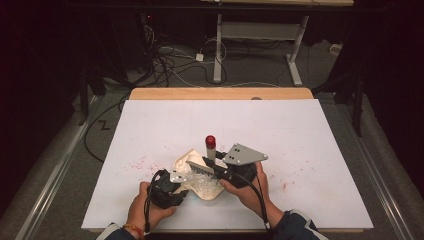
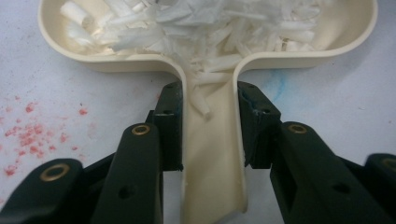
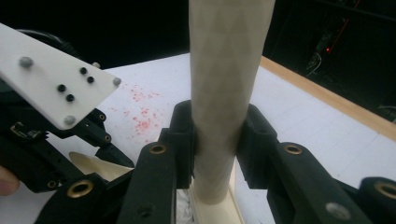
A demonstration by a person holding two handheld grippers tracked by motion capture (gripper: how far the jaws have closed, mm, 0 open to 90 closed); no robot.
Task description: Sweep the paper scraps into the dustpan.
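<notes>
Jaws both clamped — left gripper (image 2: pixel 210 135) on dustpan handle (image 2: pixel 212 154), right gripper (image 3: pixel 215 144) on brush handle (image 3: pixel 224 84).

Dustpan (image 2: pixel 212 154) — smooth glossy cream plastic; brush handle (image 3: pixel 223 93) matt; table sheet (image 1: pixel 280 130) — matt white paper.

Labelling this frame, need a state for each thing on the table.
Dustpan: flat on the table, full of white shreds, handle clamped.
Brush: handle upright, bristles down in the dustpan.
Left gripper: shut on the dustpan handle.
Right gripper: shut on the brush handle.
Shreds: piled in the dustpan, a few in its handle channel.
Table: speckled with red crumbs.
</notes>
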